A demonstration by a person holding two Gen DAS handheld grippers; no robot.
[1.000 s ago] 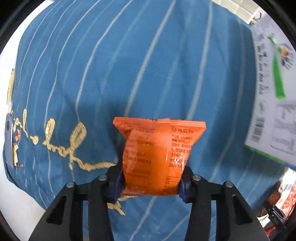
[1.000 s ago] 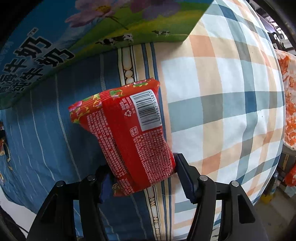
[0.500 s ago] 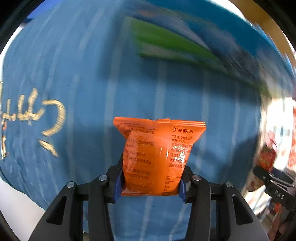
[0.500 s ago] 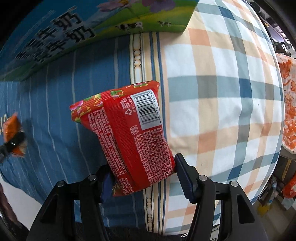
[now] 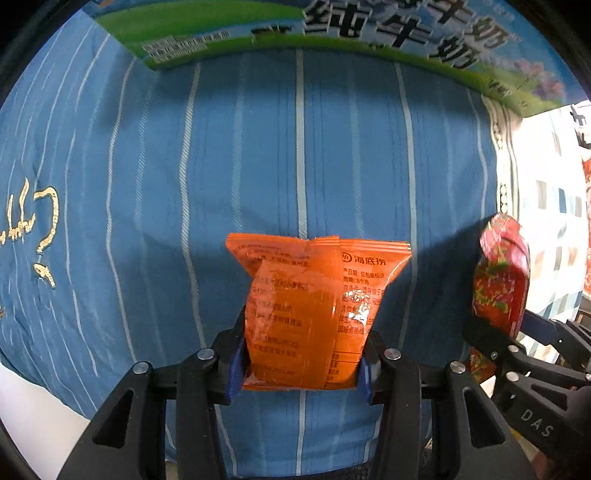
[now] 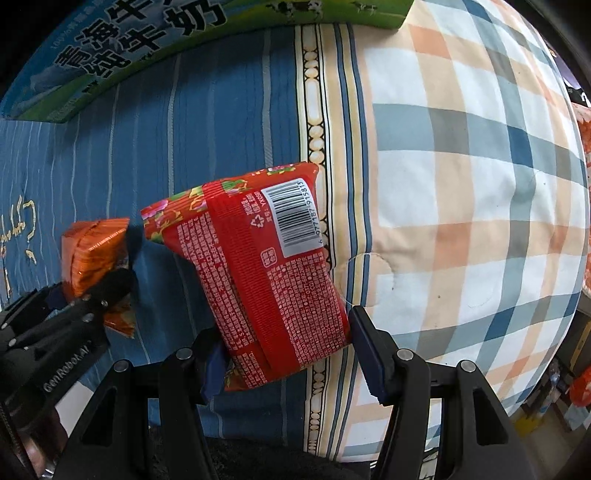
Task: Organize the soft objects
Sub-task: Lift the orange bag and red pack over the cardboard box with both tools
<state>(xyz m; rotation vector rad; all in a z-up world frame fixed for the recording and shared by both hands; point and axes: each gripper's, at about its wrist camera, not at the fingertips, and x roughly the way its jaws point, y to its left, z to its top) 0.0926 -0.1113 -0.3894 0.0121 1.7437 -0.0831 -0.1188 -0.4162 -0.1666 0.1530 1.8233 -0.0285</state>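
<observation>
Orange foil fills my left view: the orange packet [image 5: 314, 314] sits pinched between the blue pads of my left gripper [image 5: 303, 363], gripped low down with its crimped top edge standing free above the fingers. That grip looks the same as a second ago. What has changed is what lies beneath it. Earlier the left view showed mostly blue striped cloth [image 5: 147, 184] with gold lettering close by; now that lettering has slid off to the left edge, and the milk carton [image 5: 332, 29], green and blue with large printed characters, stretches across the top of the frame. My other hand has also come into sight on the right.

My right gripper [image 6: 284, 354] clamps the red packet [image 6: 258, 280], which hangs tilted, barcode up, over the seam where the striped cloth meets the plaid quilt [image 6: 461, 184]. It has hardly shifted, though the carton now shows a little lower in its view. At its left edge the left gripper and its orange load now appear just beside the red packet; a second ago they were not in that view at all.

So I judge that both packets are being brought together near the carton, and neither is set down yet. The likely next step is lowering them side by side, or into the carton if it is open, which I cannot tell from here.
</observation>
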